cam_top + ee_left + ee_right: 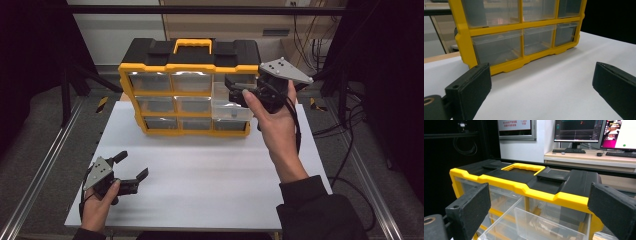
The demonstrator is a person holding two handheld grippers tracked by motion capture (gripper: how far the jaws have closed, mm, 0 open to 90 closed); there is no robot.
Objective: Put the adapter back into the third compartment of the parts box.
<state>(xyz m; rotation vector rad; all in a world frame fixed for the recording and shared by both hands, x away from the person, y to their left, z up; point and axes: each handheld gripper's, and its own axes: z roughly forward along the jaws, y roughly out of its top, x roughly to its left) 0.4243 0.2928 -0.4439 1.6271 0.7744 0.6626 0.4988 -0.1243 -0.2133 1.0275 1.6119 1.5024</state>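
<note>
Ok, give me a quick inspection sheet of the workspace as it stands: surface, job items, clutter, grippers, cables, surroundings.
Surface: white table top, bare in front of the organizer.
Job's things: yellow and black drawer organizer upright at the back of the table, carry handle on top; one clear drawer on its right column pulled out, the others seated.
Clutter: nothing seen.
Grippers: left gripper open, held low over the front left corner, nothing between the jaws; right gripper open at the organizer's upper right, above the pulled drawer, gripping nothing.
Cables: a black cable trails from the right gripper; more cables lie right of the table.
Surroundings: monitors and keyboard on a desk behind; metal rails flank the table.
</note>
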